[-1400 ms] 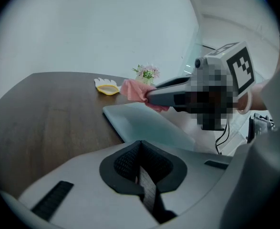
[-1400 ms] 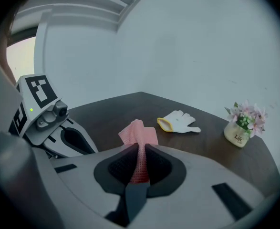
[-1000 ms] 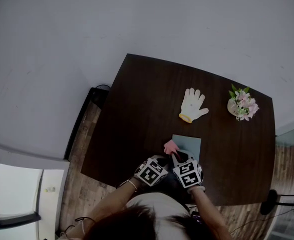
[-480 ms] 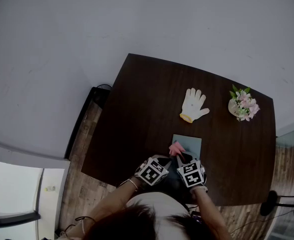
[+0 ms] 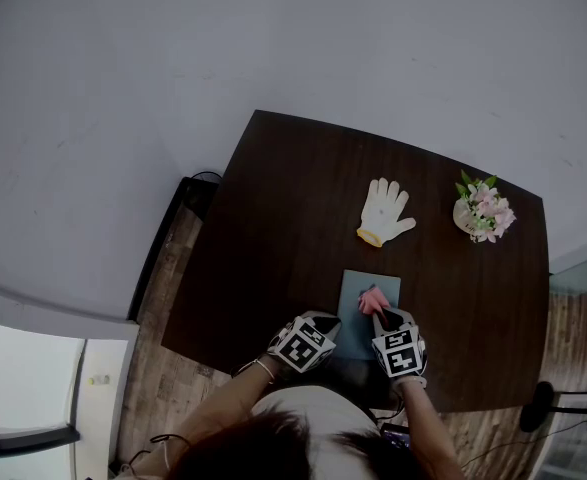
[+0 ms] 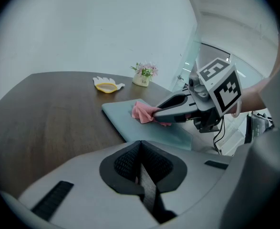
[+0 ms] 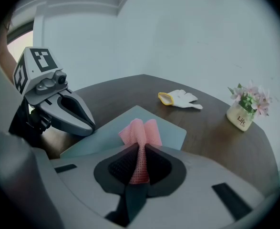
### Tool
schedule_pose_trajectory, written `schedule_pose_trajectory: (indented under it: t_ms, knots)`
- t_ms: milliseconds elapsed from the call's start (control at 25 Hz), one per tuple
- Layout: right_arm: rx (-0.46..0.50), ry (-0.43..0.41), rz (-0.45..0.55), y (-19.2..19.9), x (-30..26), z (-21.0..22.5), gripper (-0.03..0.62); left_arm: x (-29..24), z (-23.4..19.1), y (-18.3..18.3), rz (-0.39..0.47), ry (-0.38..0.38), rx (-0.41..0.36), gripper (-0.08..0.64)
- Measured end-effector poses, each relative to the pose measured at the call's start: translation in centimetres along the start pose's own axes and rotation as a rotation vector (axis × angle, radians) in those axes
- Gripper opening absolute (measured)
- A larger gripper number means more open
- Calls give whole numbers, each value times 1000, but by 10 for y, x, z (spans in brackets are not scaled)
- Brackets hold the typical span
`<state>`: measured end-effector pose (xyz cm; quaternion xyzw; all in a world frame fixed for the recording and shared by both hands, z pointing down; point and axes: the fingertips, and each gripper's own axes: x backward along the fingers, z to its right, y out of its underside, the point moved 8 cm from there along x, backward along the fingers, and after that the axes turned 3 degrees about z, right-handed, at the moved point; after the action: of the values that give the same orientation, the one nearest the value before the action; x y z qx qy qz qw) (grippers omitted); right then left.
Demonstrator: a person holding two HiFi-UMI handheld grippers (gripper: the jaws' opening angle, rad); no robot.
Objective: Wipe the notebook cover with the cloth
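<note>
Wiping looks to be the step in hand. The right gripper (image 7: 139, 165) has its jaws clamped on a pink mesh cloth (image 7: 140, 133). The cloth's free end fans out ahead of the jaws and lies on the flat pale blue-grey notebook (image 7: 171, 129). The notebook rests closed on the dark wooden table (image 5: 283, 228), at the table's 6 o'clock edge just in front of the person. In the head view the cloth sits toward 1 o'clock of the cover's middle.

The left gripper (image 6: 140, 168) has its jaws pressed together with nothing between them, and it stands at the notebook's 8 o'clock side. Whether its tip bears on the cover or merely hovers beside it I cannot tell. A white fabric glove with a yellow cuff (image 5: 385, 210) lies at 12 o'clock from the notebook, well apart. A small pot of pink flowers (image 5: 483, 216) stands at about 2 o'clock. Neither is in the way.

Judging by where the cloth lies, the part of the cover toward 7 o'clock may yet want a pass. The next move calls for drawing the cloth across the cover under light downward pressure. The jaws must stay firm on the cloth so it does not slip out, and the notebook needs steadying so it does not slide on the smooth table.
</note>
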<state>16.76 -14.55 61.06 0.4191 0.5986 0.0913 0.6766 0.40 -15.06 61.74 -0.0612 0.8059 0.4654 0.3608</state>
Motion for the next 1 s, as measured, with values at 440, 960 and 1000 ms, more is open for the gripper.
schedule_pose_trajectory:
  t_ms: [440,960,1000]
  knots:
    - [-91,115,-23,21,18,28,43,-1,1,0,-2,-3,-3,20]
    - [-81,198,2,17,37,33,42,2,2,2,-5,-1,-1,18]
    - [-79,197,12,14,39,32,41,2,2,2,-4,-2,-2,18]
